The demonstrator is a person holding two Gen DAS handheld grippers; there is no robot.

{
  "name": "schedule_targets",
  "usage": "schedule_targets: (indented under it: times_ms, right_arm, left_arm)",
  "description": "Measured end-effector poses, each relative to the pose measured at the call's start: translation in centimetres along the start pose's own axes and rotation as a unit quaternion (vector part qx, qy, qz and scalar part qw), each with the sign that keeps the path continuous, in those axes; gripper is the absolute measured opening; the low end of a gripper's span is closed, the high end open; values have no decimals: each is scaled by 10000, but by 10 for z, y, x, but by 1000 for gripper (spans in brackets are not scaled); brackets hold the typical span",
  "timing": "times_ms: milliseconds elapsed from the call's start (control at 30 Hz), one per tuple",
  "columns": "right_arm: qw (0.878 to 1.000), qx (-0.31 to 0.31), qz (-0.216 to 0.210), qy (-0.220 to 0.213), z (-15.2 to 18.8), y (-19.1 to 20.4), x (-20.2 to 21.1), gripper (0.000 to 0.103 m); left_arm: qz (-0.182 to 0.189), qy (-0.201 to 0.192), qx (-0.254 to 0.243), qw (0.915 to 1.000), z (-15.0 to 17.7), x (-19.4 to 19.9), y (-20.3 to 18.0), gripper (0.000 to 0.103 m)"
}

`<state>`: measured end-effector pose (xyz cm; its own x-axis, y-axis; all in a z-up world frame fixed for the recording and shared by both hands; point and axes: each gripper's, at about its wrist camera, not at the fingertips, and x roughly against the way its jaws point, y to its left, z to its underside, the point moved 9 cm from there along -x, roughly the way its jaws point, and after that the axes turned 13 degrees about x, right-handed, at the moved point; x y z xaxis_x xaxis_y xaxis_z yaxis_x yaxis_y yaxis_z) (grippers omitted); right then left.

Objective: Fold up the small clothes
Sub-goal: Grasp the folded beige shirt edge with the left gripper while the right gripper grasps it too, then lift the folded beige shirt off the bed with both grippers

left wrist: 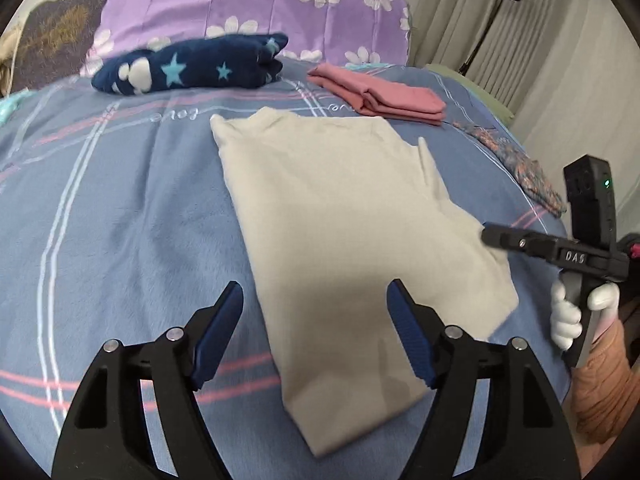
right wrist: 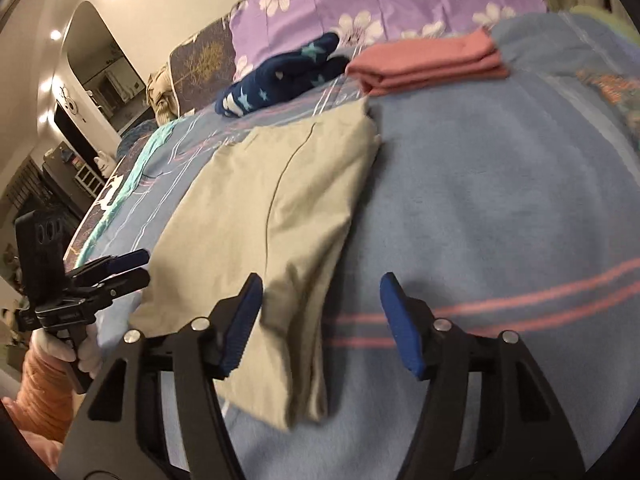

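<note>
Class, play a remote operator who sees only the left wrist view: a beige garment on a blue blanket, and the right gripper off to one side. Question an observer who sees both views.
Operator: Are the right gripper's fingers open?
Observer: Yes, the right gripper is open, holding nothing.
Operator: Has the beige garment been folded at all?
Observer: Its right side shows stacked layers along the edge.
Operator: What lies beyond the bed's left side?
Observer: A lit room with a dark screen on the wall.
</note>
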<state>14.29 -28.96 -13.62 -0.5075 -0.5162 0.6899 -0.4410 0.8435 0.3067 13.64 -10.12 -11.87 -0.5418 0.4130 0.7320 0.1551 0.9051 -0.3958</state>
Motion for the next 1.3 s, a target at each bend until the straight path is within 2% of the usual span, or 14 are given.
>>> schedule_targets:
  times_ms: [133, 267, 433, 667, 800, 867, 933, 1000, 1033, 1100, 1200, 1300]
  right_arm:
    - [9993, -118, -342, 138, -6, -2, -22, 63]
    - [9984, -86, -507, 216, -19, -4, -33, 62]
    - [9982, 72, -470, 360, -39, -11, -50, 52]
    - [9981, 214, -495, 297, -58, -17, -70, 52]
    - [9980, 186, -553, 239, -69, -21, -80, 50]
    - [9981, 179, -551, 200, -74, -22, -85, 46]
    - [9985, 213, -477, 178, -75, -23, -85, 41]
    - [9991, 252, -319, 146, -76, -21, -82, 30]
    - [9992, 362, -151, 80, -78, -16, -76, 21]
    - [9962, 809, 249, -187, -85, 2, -56, 16]
    - [9858, 1405, 623, -675, -97, 35, -22, 16]
    - [9749, 1721, 872, -1109, -103, 59, 15, 15]
  left_arm:
    - [195, 314, 335, 9988, -11, -23, 10, 74]
    - [416, 411, 552, 9968, -31, -41, 14, 74]
    - [390, 470, 542, 9967, -50, -59, 9, 74]
    - [465, 626, 330, 9964, -67, -76, 11, 74]
    - [456, 619, 260, 9967, -79, -85, 16, 69]
    - [461, 594, 283, 9968, -84, -88, 18, 64]
    - [445, 541, 292, 9971, -89, -91, 20, 56]
    - [375, 476, 283, 9978, -92, -90, 22, 37]
    - [338, 420, 262, 9982, -93, -86, 22, 34]
    - [231, 167, 40, 9996, -96, -71, 15, 24]
    - [131, -326, -439, 9984, -101, -35, -6, 22]
    - [161, -740, -715, 9946, -104, 4, -27, 21]
